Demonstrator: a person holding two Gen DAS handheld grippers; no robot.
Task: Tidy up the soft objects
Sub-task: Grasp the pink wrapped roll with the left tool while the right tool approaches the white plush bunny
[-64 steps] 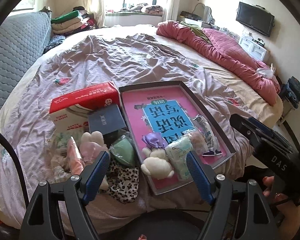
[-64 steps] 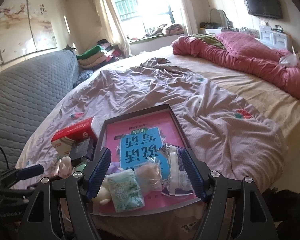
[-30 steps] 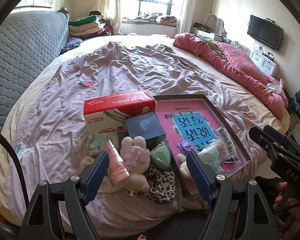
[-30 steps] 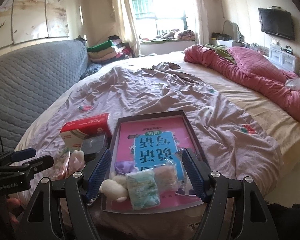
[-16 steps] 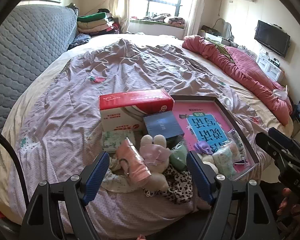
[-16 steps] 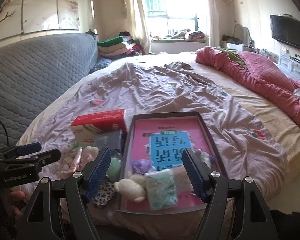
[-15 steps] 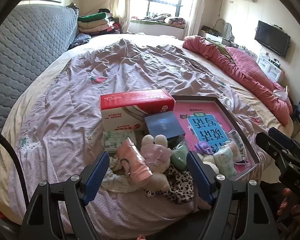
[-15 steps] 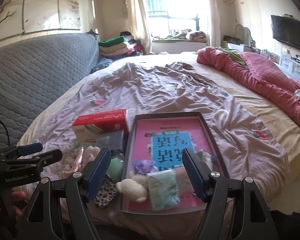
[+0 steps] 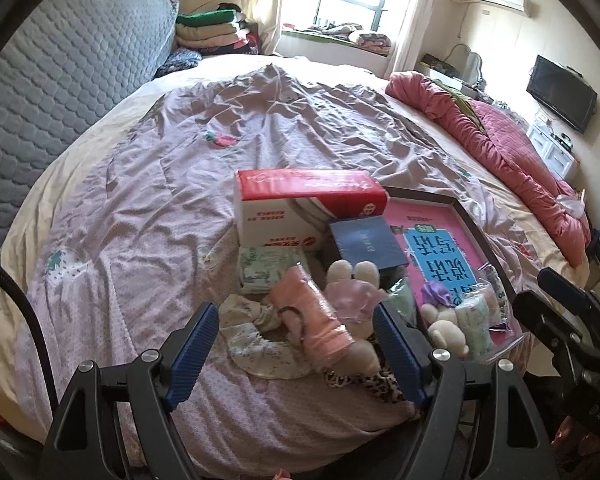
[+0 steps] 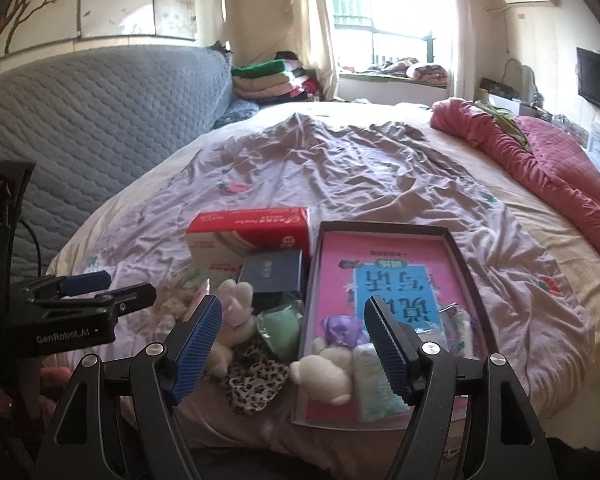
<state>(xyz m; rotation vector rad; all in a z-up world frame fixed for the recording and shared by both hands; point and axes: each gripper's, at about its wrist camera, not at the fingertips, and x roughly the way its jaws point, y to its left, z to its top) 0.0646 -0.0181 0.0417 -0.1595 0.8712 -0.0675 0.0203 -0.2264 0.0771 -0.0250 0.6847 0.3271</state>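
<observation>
Soft items lie in a pile on the bed's near edge: a wrapped pink cloth (image 9: 316, 316), a pink-and-cream plush rabbit (image 9: 350, 288), a floral fabric piece (image 9: 252, 332), a green pouch (image 10: 280, 326) and a leopard-print cloth (image 10: 256, 380). A dark tray (image 10: 466, 264) with a pink book holds a white plush (image 10: 326, 374), a purple bow (image 10: 342, 326) and wrapped packs. My left gripper (image 9: 296, 344) is open and empty just before the pile. My right gripper (image 10: 294, 338) is open and empty over the tray's near left corner.
A red and white tissue box (image 9: 308, 208) and a dark blue box (image 9: 366, 246) sit behind the pile. A red quilt (image 9: 500, 128) lies at the right. A grey padded headboard (image 9: 60, 80) runs along the left. Wrinkled lilac bedspread (image 9: 260, 120) stretches beyond.
Both grippers have swung to the left, so the soft pile now sits between my left fingers and the tray's left edge between my right fingers. Both stay open.
</observation>
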